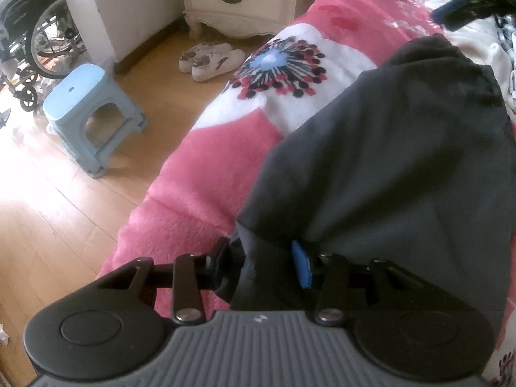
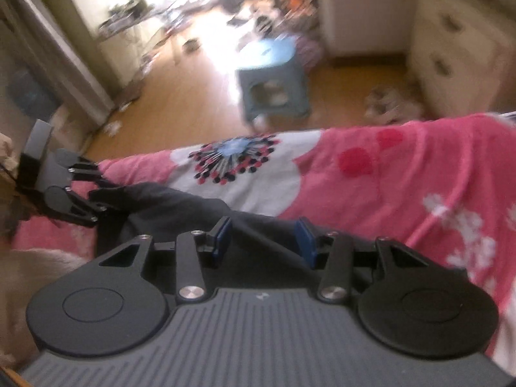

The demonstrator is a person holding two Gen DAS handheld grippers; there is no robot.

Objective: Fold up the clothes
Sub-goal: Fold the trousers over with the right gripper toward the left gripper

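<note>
Because the dark grey, soft cloth garment (image 1: 403,167) lies spread on the pink fleece blanket with a white flower print (image 1: 193,187), its near corner can be pinched for a fold. At six o'clock in the left wrist view, the left gripper (image 1: 258,264) holds that bunched edge between its jaws. At six o'clock in the blurred right view, the right gripper (image 2: 262,238) hangs with jaws spread, empty, over the cloth. A pale blue plastic stool (image 1: 87,109) stands at nine o'clock, well apart

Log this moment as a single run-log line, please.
left gripper: gripping dark garment edge | right gripper: open | garment lies on pink blanket
</note>
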